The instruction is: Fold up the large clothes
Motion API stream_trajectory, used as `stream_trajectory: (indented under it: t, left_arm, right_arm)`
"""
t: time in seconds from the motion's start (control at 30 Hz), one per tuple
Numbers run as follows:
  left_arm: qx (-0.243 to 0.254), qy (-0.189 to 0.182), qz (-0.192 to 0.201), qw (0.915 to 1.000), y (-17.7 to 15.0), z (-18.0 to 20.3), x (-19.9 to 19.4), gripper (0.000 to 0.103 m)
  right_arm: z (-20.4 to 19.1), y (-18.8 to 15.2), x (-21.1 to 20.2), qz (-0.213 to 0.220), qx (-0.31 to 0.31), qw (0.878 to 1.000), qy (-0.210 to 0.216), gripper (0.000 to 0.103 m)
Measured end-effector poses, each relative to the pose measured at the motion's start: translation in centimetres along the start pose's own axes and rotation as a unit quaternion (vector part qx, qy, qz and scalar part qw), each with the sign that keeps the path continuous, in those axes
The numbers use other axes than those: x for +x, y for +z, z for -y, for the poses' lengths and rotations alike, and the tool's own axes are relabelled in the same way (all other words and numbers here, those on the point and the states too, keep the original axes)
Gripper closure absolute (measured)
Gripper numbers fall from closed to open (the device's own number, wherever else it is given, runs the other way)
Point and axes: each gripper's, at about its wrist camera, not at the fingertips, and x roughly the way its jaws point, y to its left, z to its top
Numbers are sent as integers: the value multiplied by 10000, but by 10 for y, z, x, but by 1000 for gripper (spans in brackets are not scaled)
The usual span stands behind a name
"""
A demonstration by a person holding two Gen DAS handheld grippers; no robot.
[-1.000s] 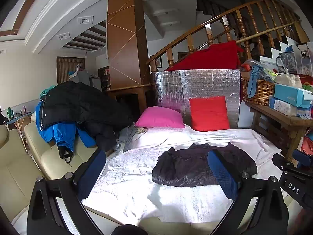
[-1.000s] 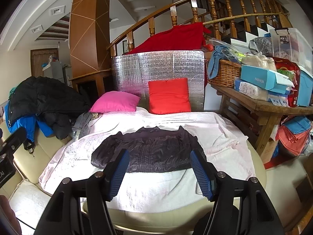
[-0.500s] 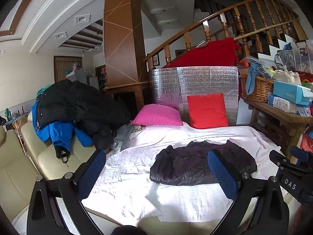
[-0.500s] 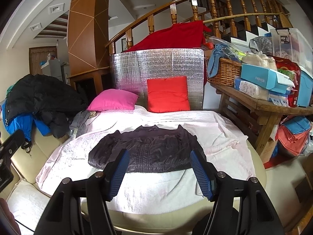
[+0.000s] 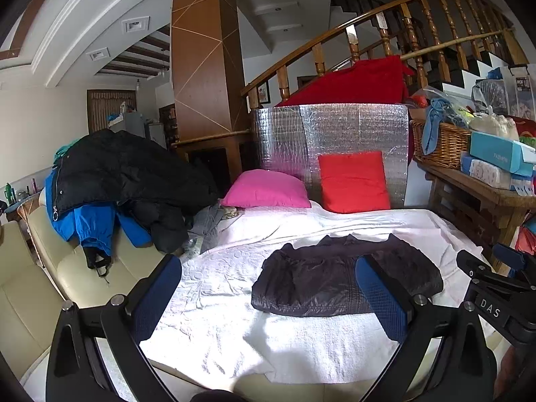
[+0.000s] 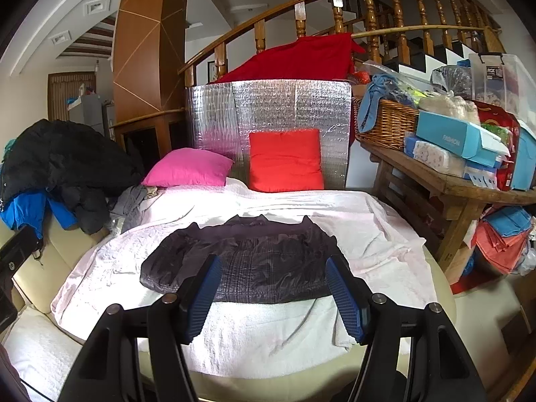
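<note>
- Firstly, left wrist view: the left gripper fills the lower part of the frame, jaws spread wide with nothing between them; its blue pads are clear of all fabric.
- The dark jacket lies flat at lower centre-right of the frame on the white blanket, partly hidden behind the right-hand pad.
- A pile of black and blue coats rests on the cream sofa at centre left.
- A pink cushion and a red cushion sit at frame centre, the red one leaning against the silver foil panel.
- Part of the right gripper shows at the lower right edge.
- Right wrist view: the right gripper occupies the lower centre, jaws moderately wide and holding nothing.
- The dark jacket lies at frame centre, collar toward the cushions, its near hem just beyond the pad tips; the pads are not pressing on it.
- The white blanket extends around the jacket on all sides.
- A wooden table at centre right carries a wicker basket and a blue box.
</note>
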Motion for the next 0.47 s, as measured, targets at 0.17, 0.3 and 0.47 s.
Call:
stream_trajectory:
  t: [0.17,0.3,0.47]
  left_arm:
    - [13,-5,-85,10000,3,4,15,0]
    - [16,-14,-102,9999,6,6,29,0]
    - [-222,-103,-289,9993,9,-3,76,0]
  right_arm:
    - [-3,4,17,-89,-37,10000,-3,34]
    - [-6,8,34,-173,-42,9998,-5,34]
    - [-1,17,70,-239,-31,9997,-64,34]
